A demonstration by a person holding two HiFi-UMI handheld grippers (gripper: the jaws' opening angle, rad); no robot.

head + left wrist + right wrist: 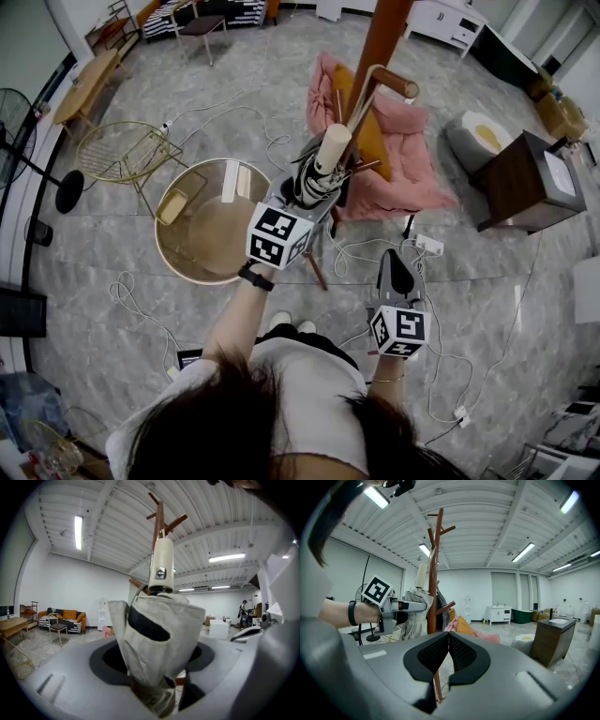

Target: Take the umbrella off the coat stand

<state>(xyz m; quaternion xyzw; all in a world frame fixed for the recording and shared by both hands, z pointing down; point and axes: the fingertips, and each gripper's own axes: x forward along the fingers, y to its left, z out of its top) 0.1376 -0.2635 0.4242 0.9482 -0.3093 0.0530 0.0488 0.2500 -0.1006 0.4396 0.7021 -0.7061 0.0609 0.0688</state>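
Umbrella (321,169): beige folded fabric, cream handle, is hanging against the brown wooden coat stand (380,42).
Left gripper (157,686): jaws are clamping its canopy.
Right gripper (449,656): jaws are sitting together, empty.

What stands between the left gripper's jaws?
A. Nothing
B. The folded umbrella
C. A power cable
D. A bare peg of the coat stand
B: in the left gripper view the umbrella fills the gap between the jaws of the left gripper with its grey folded fabric, its cream handle pointing up.
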